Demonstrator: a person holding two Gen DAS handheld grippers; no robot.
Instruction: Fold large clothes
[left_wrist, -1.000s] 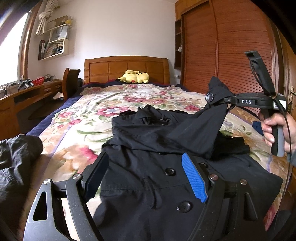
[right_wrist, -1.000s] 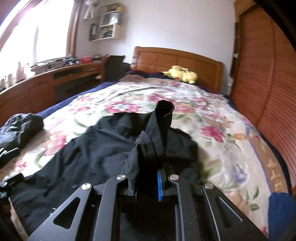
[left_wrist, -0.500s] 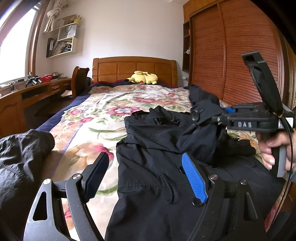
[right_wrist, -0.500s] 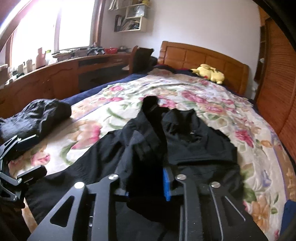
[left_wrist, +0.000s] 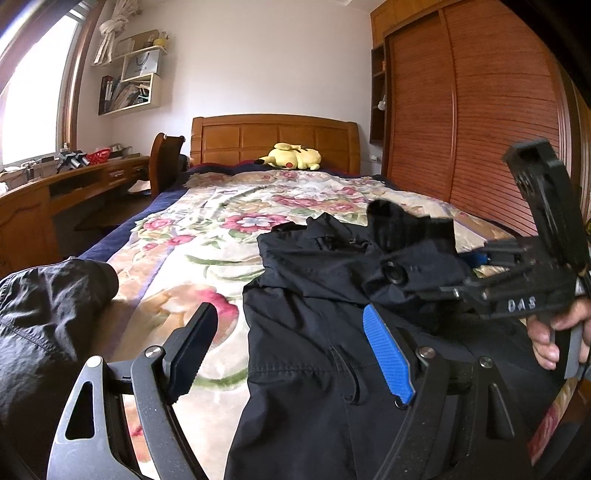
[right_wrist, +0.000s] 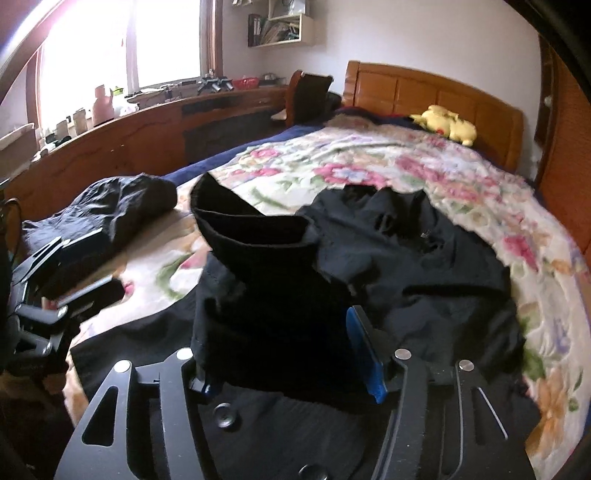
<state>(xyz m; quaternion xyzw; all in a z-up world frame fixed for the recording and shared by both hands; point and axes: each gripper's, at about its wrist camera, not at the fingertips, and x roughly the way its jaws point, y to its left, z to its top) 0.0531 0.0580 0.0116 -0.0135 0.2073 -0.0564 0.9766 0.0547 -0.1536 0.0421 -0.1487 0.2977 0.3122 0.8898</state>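
Observation:
A black buttoned coat (left_wrist: 314, 350) lies spread on the floral bedcover (left_wrist: 207, 236). My left gripper (left_wrist: 288, 315) hovers open over the coat's left edge, with nothing between its black and blue pads. My right gripper (right_wrist: 275, 332) has its jaws opening. The coat's sleeve (right_wrist: 258, 258) still lies loose between them, its cuff standing up and hiding the left pad. The blue pad (right_wrist: 364, 350) stands clear of the cloth. In the left wrist view the right gripper (left_wrist: 458, 275) sits low over the coat's chest, held by a hand (left_wrist: 554, 332).
A second dark garment (left_wrist: 48, 314) lies bunched at the bed's left edge. A yellow plush toy (left_wrist: 291, 157) rests by the wooden headboard (left_wrist: 273, 136). A wooden wardrobe (left_wrist: 480, 129) lines the right side, a desk (left_wrist: 55, 192) the left.
The right gripper carried the sleeve down and across onto the coat's front, and its jaws spread apart from their tight hold. The left gripper stayed open, drifting slightly.

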